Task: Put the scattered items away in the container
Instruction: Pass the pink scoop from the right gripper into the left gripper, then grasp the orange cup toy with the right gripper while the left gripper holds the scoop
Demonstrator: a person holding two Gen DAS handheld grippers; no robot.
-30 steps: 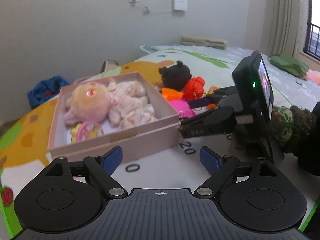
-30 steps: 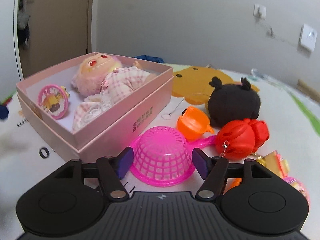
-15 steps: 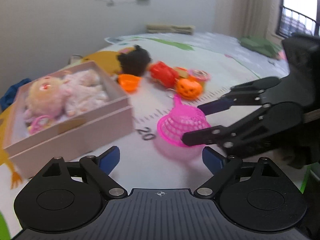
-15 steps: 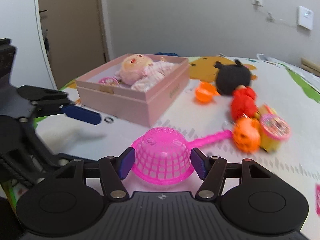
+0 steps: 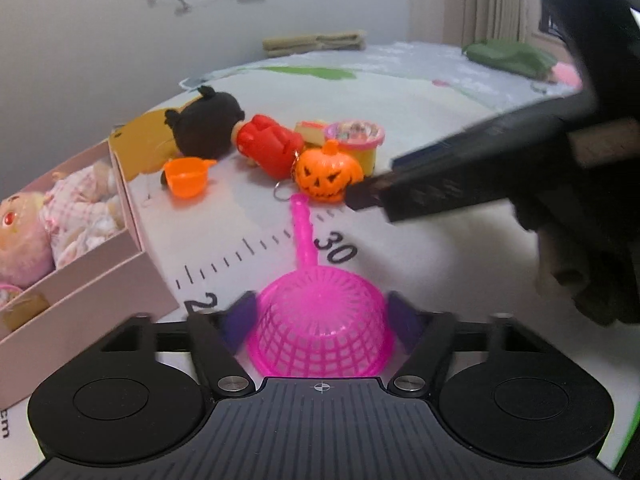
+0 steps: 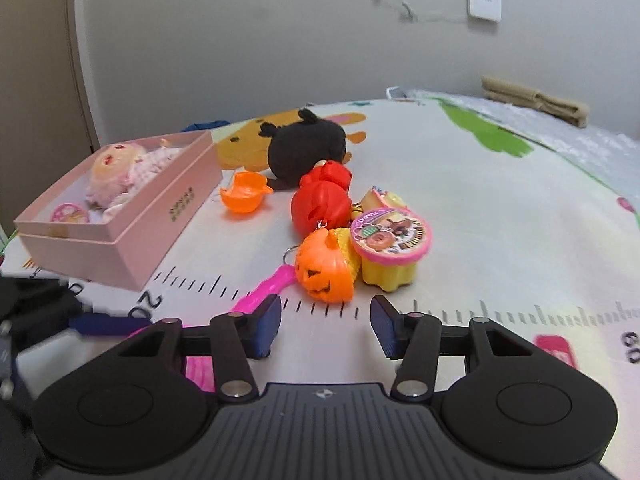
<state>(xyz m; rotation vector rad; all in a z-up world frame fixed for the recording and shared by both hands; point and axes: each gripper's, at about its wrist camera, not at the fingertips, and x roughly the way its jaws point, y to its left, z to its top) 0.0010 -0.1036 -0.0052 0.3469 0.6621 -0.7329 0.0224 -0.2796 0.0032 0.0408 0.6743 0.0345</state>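
Note:
A pink toy strainer [image 5: 320, 320] lies upside down on the play mat, handle pointing away. My left gripper [image 5: 322, 320] is shut on its basket, blue pads pressed against both sides. My right gripper [image 6: 326, 328] is open and holds nothing, just in front of an orange pumpkin keyring [image 6: 324, 272]; the left wrist view shows its tips beside that pumpkin [image 5: 328, 176]. The pink box [image 6: 132, 240] at the left holds a doll [image 6: 116, 176]. The strainer handle [image 6: 260, 296] shows left of the right gripper.
On the mat between box and pumpkin lie an orange toy cup [image 6: 244, 196], a black plush [image 6: 308, 144], a red toy [image 6: 320, 204] and a yellow cup with a pink lid [image 6: 390, 240]. A folded cloth [image 6: 536, 100] lies by the far wall.
My right gripper carried the strainer away from the box, let go of it and moved to the pumpkin. My left gripper swung from the box and took hold of the strainer.

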